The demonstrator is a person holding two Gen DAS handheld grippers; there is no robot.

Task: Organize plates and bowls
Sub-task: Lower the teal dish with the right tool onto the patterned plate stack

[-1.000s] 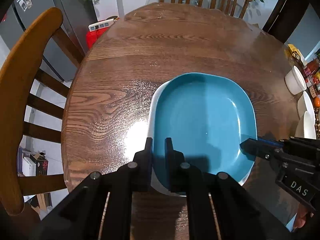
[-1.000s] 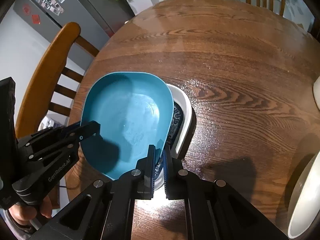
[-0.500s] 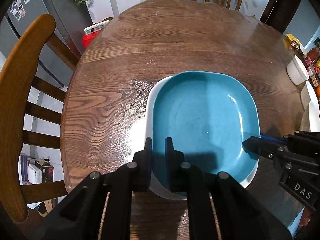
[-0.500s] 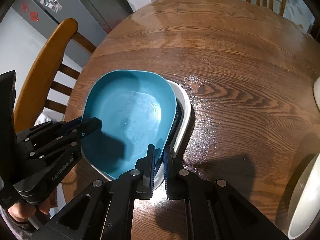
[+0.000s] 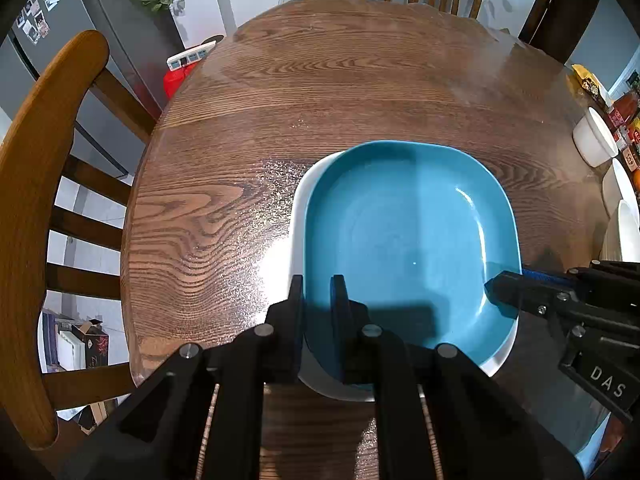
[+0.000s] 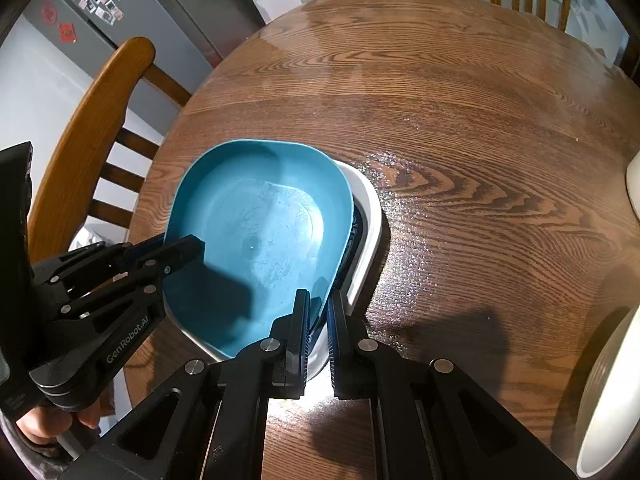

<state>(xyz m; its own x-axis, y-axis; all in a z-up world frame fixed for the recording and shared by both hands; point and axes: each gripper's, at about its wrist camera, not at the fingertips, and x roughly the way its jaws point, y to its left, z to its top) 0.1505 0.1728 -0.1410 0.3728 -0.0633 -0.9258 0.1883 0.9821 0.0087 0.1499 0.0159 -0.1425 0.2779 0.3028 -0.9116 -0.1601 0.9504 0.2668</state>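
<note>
A blue rounded-square plate (image 5: 408,240) lies over a larger white plate (image 5: 298,216) on the round wooden table (image 5: 320,92). My left gripper (image 5: 316,292) is shut on the blue plate's near-left rim, one finger inside and one outside. In the right wrist view my right gripper (image 6: 318,304) is shut on the blue plate (image 6: 256,232) at its opposite rim. There the white plate (image 6: 370,216) shows a dark patterned inside along the right. Each gripper appears in the other's view: the right gripper (image 5: 504,284) and the left gripper (image 6: 188,248).
A small white bowl (image 5: 594,142) and stacked white dishes (image 5: 624,224) sit at the table's right edge, with a big white bowl (image 6: 608,392) close to my right gripper. A wooden chair (image 5: 40,160) stands at the left, more chairs at the far side.
The blue plate has sunk a little and levelled over the white plate, hiding more of its patterned inside. Both grippers keep their hold on its rim.
</note>
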